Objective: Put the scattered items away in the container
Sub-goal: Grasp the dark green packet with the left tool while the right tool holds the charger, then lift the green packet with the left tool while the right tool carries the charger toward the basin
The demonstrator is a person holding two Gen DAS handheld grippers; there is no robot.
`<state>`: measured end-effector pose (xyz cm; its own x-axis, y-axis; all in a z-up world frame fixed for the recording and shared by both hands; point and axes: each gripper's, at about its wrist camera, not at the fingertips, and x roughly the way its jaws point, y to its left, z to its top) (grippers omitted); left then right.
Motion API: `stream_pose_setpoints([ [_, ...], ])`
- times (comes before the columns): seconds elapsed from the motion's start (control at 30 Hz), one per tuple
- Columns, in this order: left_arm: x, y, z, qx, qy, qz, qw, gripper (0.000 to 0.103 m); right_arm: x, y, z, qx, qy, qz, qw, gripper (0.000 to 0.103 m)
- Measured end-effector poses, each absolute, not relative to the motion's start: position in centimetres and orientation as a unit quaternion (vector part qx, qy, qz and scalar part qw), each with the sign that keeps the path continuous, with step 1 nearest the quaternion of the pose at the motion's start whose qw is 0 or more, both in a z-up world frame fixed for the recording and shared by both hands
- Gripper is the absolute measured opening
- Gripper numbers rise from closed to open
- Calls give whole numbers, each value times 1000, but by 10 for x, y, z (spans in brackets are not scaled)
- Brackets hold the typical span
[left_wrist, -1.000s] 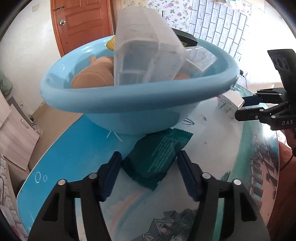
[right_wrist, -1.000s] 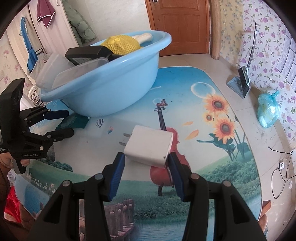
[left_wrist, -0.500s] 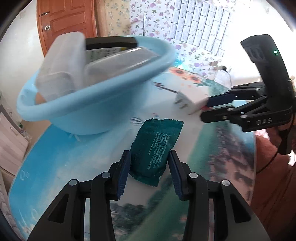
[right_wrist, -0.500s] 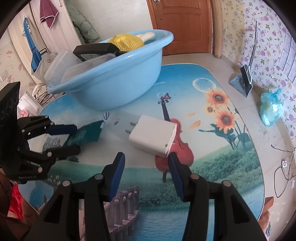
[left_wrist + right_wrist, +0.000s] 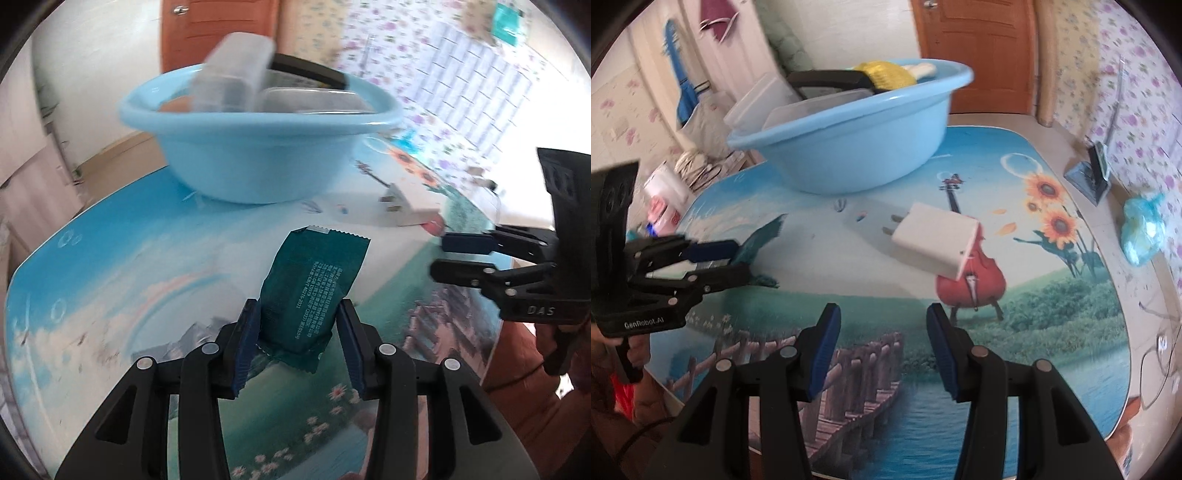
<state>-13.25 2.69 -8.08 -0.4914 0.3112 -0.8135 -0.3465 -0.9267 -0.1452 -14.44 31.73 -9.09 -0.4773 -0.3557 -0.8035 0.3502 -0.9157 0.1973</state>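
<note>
The left gripper (image 5: 297,334) is closed on a dark green snack packet (image 5: 314,291), whose lower end is pinched between the blue pads (image 5: 246,343) while the upper, serrated end stands up above the table (image 5: 122,258). White print runs along the packet; it is too small to be read in full, though a line beginning "GB" can be made out. In the right wrist view the body of this gripper is marked "GenRobot.AI", and the packet (image 5: 761,240) is seen clamped at its tip.

The right gripper (image 5: 882,343) is held open, with nothing between its pads, above the printed tablecloth. Its body, seen from the left wrist view (image 5: 461,254), bears the letters "DAS". Just beyond it a white charger plug (image 5: 934,242) lies on the table, its two prongs pointing toward the basin.

Farther back, a light blue basin (image 5: 857,125) stands on the table. Inside it are seen clear plastic boxes (image 5: 236,74), a black device (image 5: 831,79) and a yellow item (image 5: 882,72). A brown wooden door (image 5: 975,48) is seen behind.
</note>
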Motion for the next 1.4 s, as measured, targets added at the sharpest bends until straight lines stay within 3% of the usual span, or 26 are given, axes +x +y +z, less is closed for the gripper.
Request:
stream_pose_setpoints([
  [0.07, -133, 22, -84, -469, 13, 866, 176, 43, -147, 323, -90, 469, -17, -863, 187, 49],
  [0.17, -136, 17, -85, -474, 1, 867, 151, 46, -152, 329, -89, 470, -30, -867, 163, 63],
  [0.33, -134, 1, -86, -477, -8, 870, 121, 54, -156, 323, -85, 464, -31, -873, 148, 79],
  [0.5, -136, -3, -91, -474, -18, 873, 115, 80, -167, 318, -84, 467, -35, -875, 125, 86],
  [0.77, -135, -5, -97, -469, 19, 878, 94, 102, -183, 318, -89, 478, -41, -872, 92, 86],
  [1.13, -143, -1, -98, -466, 43, 876, 113, 103, -201, 287, -95, 482, 6, -871, 93, 85],
  [1.27, -149, 5, -99, -469, 49, 873, 123, 103, -197, 279, -93, 478, 24, -870, 118, 63],
  [1.4, -153, 10, -99, -470, 51, 873, 122, 103, -187, 274, -93, 476, 34, -866, 149, 61],
])
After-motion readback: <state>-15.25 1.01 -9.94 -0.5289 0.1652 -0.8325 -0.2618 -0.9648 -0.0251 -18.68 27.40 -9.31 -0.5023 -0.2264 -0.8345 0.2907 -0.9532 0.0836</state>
